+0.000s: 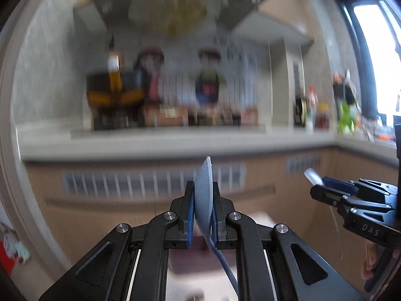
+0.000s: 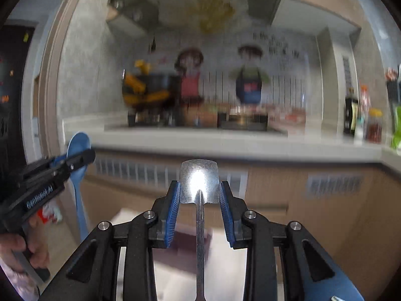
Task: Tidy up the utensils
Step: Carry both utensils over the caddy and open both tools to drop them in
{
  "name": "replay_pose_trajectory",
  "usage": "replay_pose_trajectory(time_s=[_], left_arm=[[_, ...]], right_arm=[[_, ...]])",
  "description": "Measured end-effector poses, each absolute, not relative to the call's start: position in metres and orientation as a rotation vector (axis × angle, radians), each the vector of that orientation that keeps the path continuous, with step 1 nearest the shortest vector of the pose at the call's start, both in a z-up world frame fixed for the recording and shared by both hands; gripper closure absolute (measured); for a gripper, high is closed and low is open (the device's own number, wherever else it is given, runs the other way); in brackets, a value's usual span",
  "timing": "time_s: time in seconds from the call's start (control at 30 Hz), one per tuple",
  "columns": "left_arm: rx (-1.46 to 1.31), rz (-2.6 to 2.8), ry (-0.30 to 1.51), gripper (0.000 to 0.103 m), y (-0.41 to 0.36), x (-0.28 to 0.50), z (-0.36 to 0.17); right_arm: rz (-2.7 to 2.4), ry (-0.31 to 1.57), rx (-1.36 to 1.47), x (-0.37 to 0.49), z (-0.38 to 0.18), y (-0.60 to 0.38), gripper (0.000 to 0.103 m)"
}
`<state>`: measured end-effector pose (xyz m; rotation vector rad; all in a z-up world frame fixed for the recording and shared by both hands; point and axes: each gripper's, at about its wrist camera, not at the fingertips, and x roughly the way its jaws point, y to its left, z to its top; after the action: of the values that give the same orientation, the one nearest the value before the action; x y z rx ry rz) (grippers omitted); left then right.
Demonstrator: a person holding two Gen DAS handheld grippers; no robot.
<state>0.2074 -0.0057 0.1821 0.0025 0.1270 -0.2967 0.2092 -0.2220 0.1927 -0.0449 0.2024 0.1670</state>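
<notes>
My left gripper (image 1: 203,195) is shut on the bowl of a blue plastic spoon (image 1: 204,195), held edge-on and upright, its handle hanging down between the fingers. It also shows at the left of the right wrist view (image 2: 75,159), with the blue spoon (image 2: 78,145) in it. My right gripper (image 2: 199,190) is shut on the flat head of a metal spatula-shaped spoon (image 2: 199,183), its handle running down toward the camera. The right gripper shows at the right edge of the left wrist view (image 1: 323,188), the metal tip (image 1: 312,175) poking out. Both are held in the air.
A grey kitchen counter (image 2: 225,143) runs across ahead with a stove, a black pot (image 2: 150,90) and sauce bottles (image 2: 373,125) at the right. Tan cabinet fronts with vents sit below. A range hood (image 1: 175,2) hangs above. The background is motion-blurred.
</notes>
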Motion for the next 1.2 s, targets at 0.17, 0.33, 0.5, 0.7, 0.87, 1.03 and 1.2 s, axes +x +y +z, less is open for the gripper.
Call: replay_pose_trajectory(time_s=[0.17, 0.33, 0.5, 0.7, 0.87, 1.03, 1.2], left_arm=[[-0.003, -0.233, 0.009, 0.092, -0.006, 0.241, 0.208], [0.01, -0.195, -0.016, 0.092, -0.005, 0.286, 0.197], [0.0, -0.206, 0.09, 0.092, -0.01, 0.346, 0.159], [0.009, -0.205, 0.189, 0.092, -0.016, 0.392, 0.105], [0.03, -0.206, 0.236, 0.092, -0.022, 0.404, 0.069], [0.05, -0.25, 0.299, 0.085, -0.025, 0.406, 0.044], [0.07, -0.264, 0.35, 0.053, -0.025, 0.389, 0.038]], right_arm=[[0.162, 0.206, -0.022, 0.26, 0.198, -0.221, 0.074], [0.149, 0.23, -0.011, 0.306, 0.169, -0.211, 0.074], [0.151, 0.268, 0.005, 0.347, 0.131, -0.205, 0.074], [0.188, 0.323, -0.003, 0.383, 0.087, -0.197, 0.074], [0.208, 0.366, 0.013, 0.395, 0.056, -0.197, 0.074], [0.205, 0.415, -0.038, 0.384, 0.035, -0.195, 0.068], [0.185, 0.418, -0.065, 0.347, 0.036, -0.203, 0.034]])
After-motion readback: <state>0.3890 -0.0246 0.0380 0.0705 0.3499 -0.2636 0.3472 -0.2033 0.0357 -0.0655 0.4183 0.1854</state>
